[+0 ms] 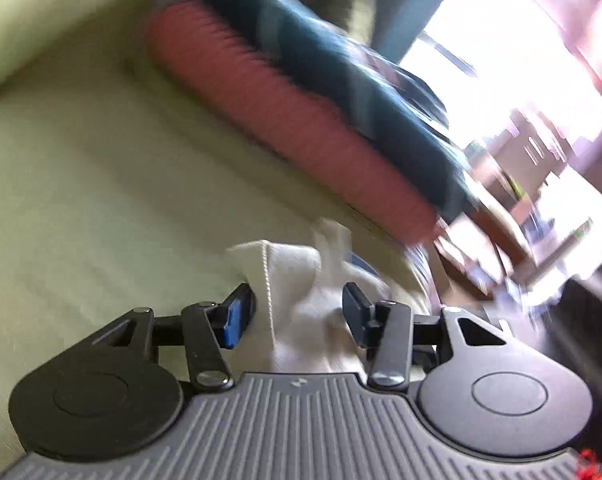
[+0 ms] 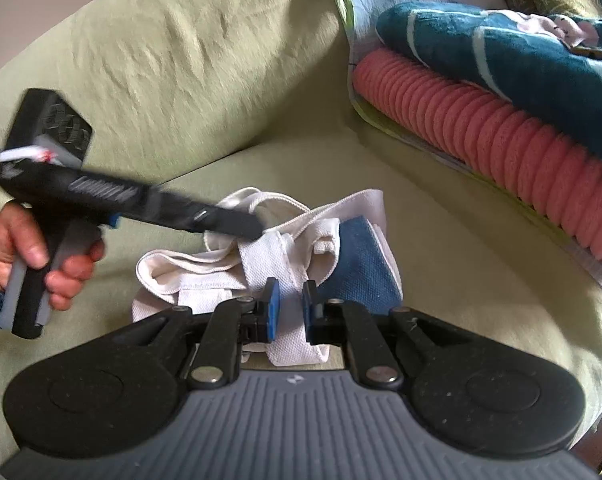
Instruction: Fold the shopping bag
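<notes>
Both claws work the crumpled white canvas shopping bag (image 2: 261,276) on the pale green sofa seat (image 2: 441,248).
Right claw (image 2: 287,312) stands parted astride a white strap, likely to pinch it; left claw (image 1: 297,312) gapes around bunched fabric.

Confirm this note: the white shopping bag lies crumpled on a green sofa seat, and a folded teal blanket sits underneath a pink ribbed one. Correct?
One error: the teal blanket lies on top of the pink ribbed one, as the right wrist view shows. The white shopping bag is indeed crumpled on the green sofa seat.
</notes>
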The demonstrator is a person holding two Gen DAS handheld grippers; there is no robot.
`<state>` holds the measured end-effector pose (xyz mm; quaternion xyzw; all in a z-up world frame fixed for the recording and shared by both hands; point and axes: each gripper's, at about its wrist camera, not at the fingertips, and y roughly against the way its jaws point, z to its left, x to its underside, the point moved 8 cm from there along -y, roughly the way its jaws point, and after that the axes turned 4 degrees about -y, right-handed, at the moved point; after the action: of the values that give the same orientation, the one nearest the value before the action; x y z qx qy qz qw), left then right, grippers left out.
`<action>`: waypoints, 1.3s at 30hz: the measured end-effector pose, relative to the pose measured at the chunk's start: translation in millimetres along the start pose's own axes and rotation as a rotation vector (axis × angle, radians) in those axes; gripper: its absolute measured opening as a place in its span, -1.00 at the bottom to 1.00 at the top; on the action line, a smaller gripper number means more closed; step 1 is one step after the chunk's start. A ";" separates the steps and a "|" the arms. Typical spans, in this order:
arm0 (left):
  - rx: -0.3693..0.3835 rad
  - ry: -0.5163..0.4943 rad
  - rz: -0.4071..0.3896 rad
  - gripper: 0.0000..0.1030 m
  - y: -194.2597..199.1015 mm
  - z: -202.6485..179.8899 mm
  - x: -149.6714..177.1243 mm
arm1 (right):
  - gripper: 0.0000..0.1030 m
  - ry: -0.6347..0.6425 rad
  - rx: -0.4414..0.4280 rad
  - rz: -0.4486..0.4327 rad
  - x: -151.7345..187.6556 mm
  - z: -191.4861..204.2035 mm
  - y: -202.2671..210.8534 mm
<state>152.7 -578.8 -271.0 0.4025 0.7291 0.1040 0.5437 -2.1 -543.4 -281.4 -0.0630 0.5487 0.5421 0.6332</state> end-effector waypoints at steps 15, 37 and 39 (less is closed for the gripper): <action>-0.209 -0.864 0.231 0.11 -5.2 -87.4 32.1 | -0.86 -0.110 -0.071 0.111 -5.0 -14.8 -5.5; -0.240 -0.846 0.176 0.15 -5.9 -87.4 33.4 | -0.86 -0.176 -0.019 0.155 -6.3 -14.4 -17.2; -0.220 -0.740 0.157 0.11 -1.5 -78.3 26.0 | -0.86 -0.158 -0.017 0.149 -6.3 -13.1 -16.6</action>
<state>81.1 -539.2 -259.9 0.4068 0.4352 0.0706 0.8000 3.5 -562.8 -290.3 0.0157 0.4954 0.5958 0.6319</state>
